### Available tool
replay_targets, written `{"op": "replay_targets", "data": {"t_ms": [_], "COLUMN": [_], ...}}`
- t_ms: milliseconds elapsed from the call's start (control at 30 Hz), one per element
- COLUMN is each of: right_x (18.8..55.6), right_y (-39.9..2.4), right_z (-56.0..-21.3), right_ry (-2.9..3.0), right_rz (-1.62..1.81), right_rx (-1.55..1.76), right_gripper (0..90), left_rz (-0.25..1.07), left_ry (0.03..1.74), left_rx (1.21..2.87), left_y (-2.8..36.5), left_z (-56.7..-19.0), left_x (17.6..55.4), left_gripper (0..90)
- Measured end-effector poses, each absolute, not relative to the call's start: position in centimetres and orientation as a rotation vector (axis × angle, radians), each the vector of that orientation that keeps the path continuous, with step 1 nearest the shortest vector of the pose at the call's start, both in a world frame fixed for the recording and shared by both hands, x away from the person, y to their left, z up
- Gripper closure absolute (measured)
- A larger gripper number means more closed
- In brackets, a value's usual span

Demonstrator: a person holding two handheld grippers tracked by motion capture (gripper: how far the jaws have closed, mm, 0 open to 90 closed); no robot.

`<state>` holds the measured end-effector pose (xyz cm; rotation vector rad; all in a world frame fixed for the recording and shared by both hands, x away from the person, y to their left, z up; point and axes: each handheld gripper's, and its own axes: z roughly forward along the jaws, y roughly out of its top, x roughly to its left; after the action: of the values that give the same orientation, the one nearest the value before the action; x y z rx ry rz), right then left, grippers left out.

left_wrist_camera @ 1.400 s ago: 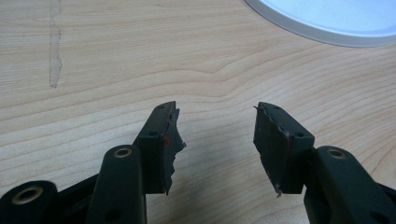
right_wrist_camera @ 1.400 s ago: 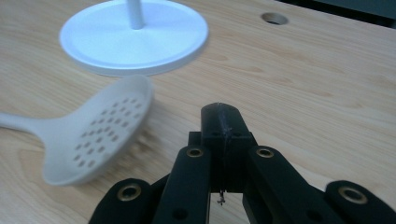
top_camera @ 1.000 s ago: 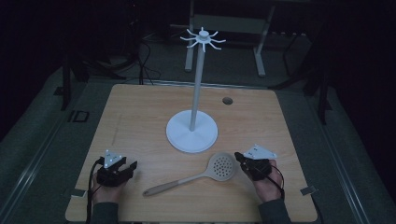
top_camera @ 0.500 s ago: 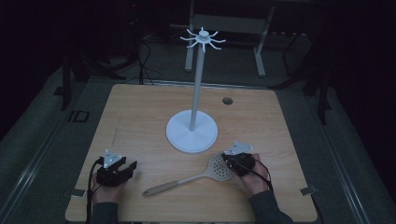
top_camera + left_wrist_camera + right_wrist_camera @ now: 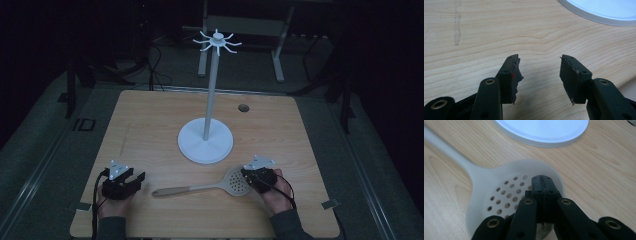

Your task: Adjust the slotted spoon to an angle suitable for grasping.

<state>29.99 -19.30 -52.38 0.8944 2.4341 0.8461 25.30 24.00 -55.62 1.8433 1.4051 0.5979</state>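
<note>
In the high view the dim light blurred detail. A pale perforated plastic skimmer spoon (image 5: 237, 180) lay flat on the light wooden table (image 5: 150, 125), its handle running toward the left gripper (image 5: 131, 176) and its round bowl just in front of the white round-based stand with hooked arms on top (image 5: 206, 142). The right gripper (image 5: 248, 173) sat at the bowl's right edge, hiding part of the rim. The left gripper rested apart, near the table's front left.

In the left gripper view its jaws stood spread over bare wood, the stand's base (image 5: 604, 11) cut off at the top.

In the right gripper view the jaws were pressed together over the skimmer's bowl (image 5: 506, 192); whether they pinched its rim could not be told.
</note>
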Motion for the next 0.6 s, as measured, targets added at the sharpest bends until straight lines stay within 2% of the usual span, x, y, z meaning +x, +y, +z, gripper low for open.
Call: {"op": "replay_targets", "data": {"t_ms": [600], "right_x": [28.3], "right_y": [-19.6], "right_z": [-51.9], "right_ry": [2.482], "right_rz": [0.81], "right_rx": [0.878], "right_gripper": [88.2], "left_rz": [0.593], "left_ry": [1.407], "left_rx": [1.85], "left_y": [23.8], "left_z": [-55.7], "left_x": [25.4], "left_gripper": [49.8]}}
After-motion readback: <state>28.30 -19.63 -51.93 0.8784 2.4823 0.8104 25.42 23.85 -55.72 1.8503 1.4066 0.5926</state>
